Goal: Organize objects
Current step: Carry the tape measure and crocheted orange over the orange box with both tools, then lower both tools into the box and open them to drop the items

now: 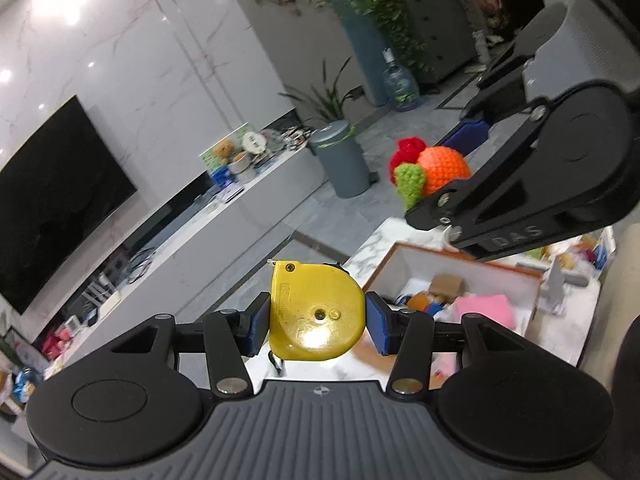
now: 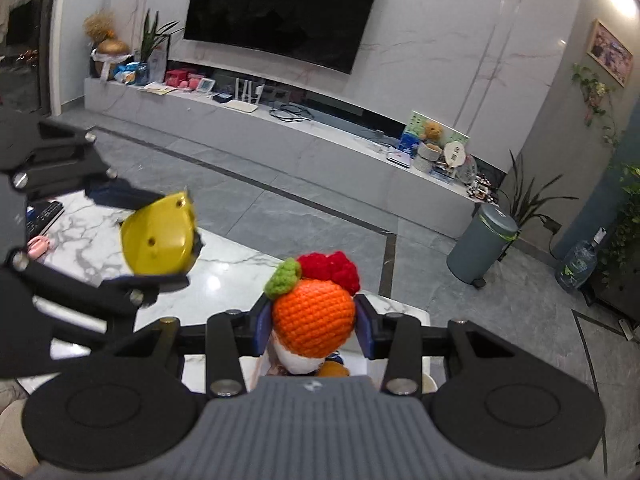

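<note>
On the left, the left gripper (image 1: 317, 316) is clamped on a yellow tape measure (image 1: 316, 312), its blue pads pressing the case from both sides. The tape measure is lifted clear of the marble table (image 1: 368, 252) and sits near the camera, just left of an open white box (image 1: 460, 276) whose inside already shows a jumble of things — a pink cloth (image 1: 486, 308), a small cardboard carton, some orange and blue bits.

Further right and higher, the right gripper (image 2: 314, 320) is closed around a crocheted orange toy (image 2: 314, 316) with a green leaf and red tuft on top. It too hangs in the air, above the near part of the table; from the right wrist view the box can hardly be made out beneath it.

Both hands look to be in the carrying step: each item is picked up and neither is yet put down. I would judge the box to be the destination, though that is a guess from how things lie. The next move calls for bringing each gripper over the box opening, lowering it past the wall, and only then letting the jaws part — one hand at a time, since the two grippers are close together and could knock each other.
</note>
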Tool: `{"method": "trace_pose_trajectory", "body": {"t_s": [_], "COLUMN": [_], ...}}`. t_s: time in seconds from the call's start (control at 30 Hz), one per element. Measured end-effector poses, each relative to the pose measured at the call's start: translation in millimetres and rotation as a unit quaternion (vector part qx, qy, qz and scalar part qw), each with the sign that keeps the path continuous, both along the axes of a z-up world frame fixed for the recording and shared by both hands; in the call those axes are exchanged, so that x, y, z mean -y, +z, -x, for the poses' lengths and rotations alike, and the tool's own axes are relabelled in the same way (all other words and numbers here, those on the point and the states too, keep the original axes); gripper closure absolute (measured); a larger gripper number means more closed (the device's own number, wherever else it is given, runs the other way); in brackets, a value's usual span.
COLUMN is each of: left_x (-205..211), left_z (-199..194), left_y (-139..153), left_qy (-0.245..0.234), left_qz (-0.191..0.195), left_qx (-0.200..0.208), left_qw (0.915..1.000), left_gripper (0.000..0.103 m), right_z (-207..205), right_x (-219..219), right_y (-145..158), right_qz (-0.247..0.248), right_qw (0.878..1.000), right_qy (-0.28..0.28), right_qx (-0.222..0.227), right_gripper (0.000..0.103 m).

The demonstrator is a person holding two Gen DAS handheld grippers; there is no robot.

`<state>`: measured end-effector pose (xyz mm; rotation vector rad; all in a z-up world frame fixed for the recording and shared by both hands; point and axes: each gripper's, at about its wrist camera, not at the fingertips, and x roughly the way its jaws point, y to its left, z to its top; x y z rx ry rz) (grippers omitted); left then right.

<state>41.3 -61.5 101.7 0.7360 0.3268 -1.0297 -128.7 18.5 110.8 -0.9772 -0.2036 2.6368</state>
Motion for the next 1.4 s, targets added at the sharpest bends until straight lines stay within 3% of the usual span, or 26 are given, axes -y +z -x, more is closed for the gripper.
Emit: {"method": "trace_pose_trajectory", "body": {"t_s": [0.13, 0.23, 0.3, 0.4, 0.57, 0.8, 0.97, 1.4], "left_x": [31, 54, 74, 95, 119, 135, 142, 145], "left_z": [-1, -3, -6, -11, -33, -47, -50, -51], "left_y": [-16, -37, -60, -96, -159, -211, -231, -255], "left_qy": [-0.025, -0.031, -0.041, -0.06, -0.043, -0.053, -0.059, -0.06], "left_qz": [0.011, 0.02, 0.002, -0.021, -0.047, -0.092, -0.111, -0.124], "left_qx": [-0.017, -0.052, -0.065, -0.074, -0.118, -0.149, -0.161, -0.18], "left_qw": [0.9995, 0.998, 0.9971, 0.9952, 0.991, 0.9831, 0.9788, 0.974], "left_gripper": [0.046, 0.046, 0.046, 0.046, 0.046, 0.046, 0.046, 0.046], "right_z": [2, 10, 17, 34, 65, 97, 113, 146], "right_x": [-25, -51, -73, -103, -142, -166, -163, -163], "right_y": [-7, -19, -35, -68, -131, -204, -232, -256], "right_qz": [0.002, 0.012, 0.026, 0.04, 0.068, 0.096, 0.1, 0.102], "right_qw": [1.0, 0.999, 0.999, 0.997, 0.992, 0.985, 0.982, 0.98], "right_qy": [-0.016, -0.029, -0.041, -0.058, -0.071, -0.064, -0.059, -0.046], "right_qx": [0.005, 0.01, 0.02, 0.044, 0.083, 0.129, 0.147, 0.163], "right_gripper": [0.059, 0.059, 0.059, 0.059, 0.059, 0.059, 0.059, 0.059]}}
